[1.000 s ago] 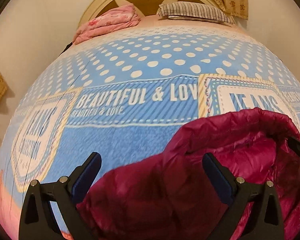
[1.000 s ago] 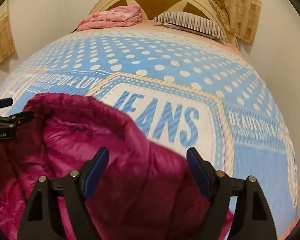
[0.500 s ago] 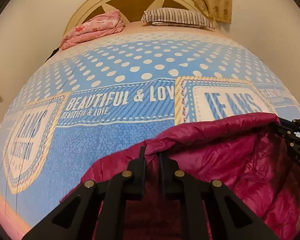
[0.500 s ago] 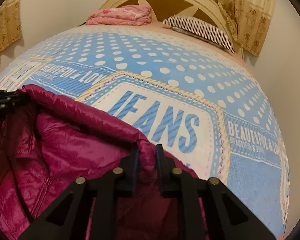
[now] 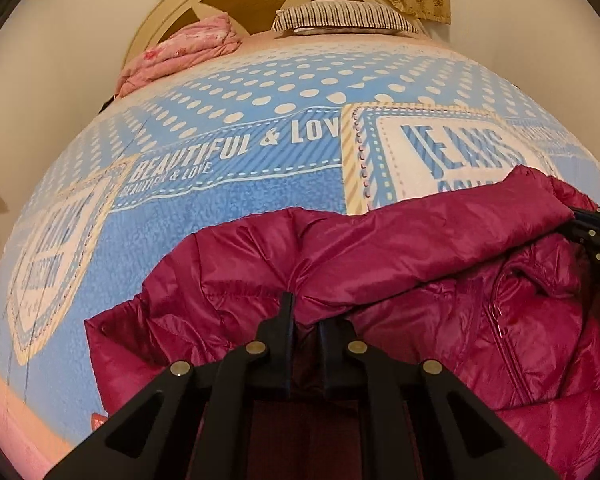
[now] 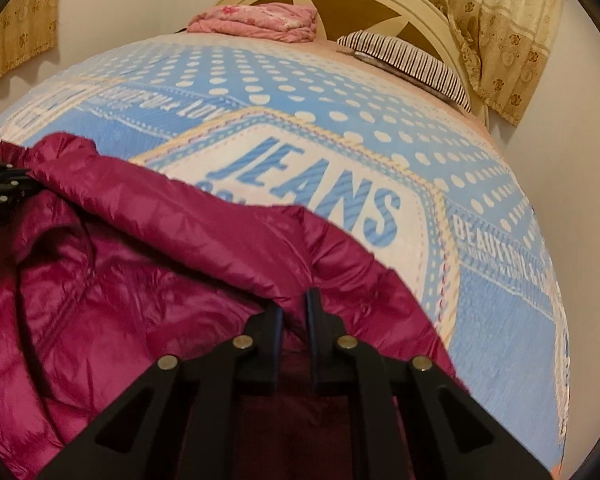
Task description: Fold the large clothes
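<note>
A magenta puffer jacket [image 5: 440, 248] lies on the blue printed bedspread [image 5: 228, 220], its zipper side showing. My left gripper [image 5: 305, 312] is shut on the jacket's upper edge and holds it raised above the bed. My right gripper [image 6: 294, 304] is shut on the same edge of the jacket [image 6: 148, 272] further right, also raised. The edge stretches between the two grippers. The right gripper shows at the right rim of the left wrist view [image 5: 598, 232]; the left gripper shows at the left rim of the right wrist view [image 6: 0, 188].
A folded pink blanket [image 5: 180, 52] and a striped pillow [image 5: 340, 16] lie at the cream headboard [image 6: 380, 4]. Curtains [image 6: 500, 32] hang at the back right. White walls flank the bed. Bare bedspread [image 6: 380, 128] stretches beyond the jacket.
Both grippers went from open to shut on the jacket's edge, then lifted it. More of the jacket's front and zipper now shows below the held edge.
</note>
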`<state>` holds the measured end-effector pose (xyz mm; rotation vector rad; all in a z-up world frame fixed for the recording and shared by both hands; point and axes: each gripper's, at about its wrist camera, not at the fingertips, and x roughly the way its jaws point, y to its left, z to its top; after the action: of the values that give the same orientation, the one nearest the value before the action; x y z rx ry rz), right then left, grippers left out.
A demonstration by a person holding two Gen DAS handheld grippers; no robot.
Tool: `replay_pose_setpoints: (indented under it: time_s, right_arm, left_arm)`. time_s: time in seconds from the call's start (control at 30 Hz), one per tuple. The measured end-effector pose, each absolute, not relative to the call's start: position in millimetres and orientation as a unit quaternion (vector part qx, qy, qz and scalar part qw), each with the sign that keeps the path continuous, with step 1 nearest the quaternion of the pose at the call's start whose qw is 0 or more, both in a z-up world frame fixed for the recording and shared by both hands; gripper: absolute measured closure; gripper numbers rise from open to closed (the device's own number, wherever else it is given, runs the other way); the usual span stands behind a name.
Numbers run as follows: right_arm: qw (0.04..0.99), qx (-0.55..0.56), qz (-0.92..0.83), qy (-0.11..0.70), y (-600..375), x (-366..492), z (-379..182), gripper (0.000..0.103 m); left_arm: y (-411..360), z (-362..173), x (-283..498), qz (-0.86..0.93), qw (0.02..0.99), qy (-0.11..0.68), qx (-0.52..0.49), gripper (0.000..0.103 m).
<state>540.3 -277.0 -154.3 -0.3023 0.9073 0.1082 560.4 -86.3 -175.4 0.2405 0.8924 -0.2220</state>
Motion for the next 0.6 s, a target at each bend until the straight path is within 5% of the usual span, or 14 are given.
replay_pose_setpoints:
  time_s: [0.2, 0.27, 0.3, 0.33, 0.6]
  right_arm:
    - [0.885, -0.165, 0.046, 0.433, -274, 535, -163, 0.092]
    - [0.886, -0.164, 0.046, 0.432, -275, 535, -165, 0.092]
    - [0.886, -0.165, 0.045, 0.43, -275, 535, -165, 0.092]
    - [0.887, -0.166, 0.045, 0.429, -275, 535, -166, 0.092]
    - [0.889, -0.166, 0.045, 0.424, -275, 532, -167, 0.092]
  left_arm:
    - [-79, -142, 537, -0.105, 0.906, 0.399, 0.092, 0.081]
    - [-73, -122, 529, -0.104, 0.919, 0.373, 0.073, 0.057]
    - [-72, -114, 527, -0.096, 0.926, 0.36, 0.067, 0.033]
    - [-71, -105, 527, -0.087, 0.932, 0.346, 0.058, 0.021]
    - [-106, -136, 580, -0.067, 0.916, 0.394, 0.037, 0.021]
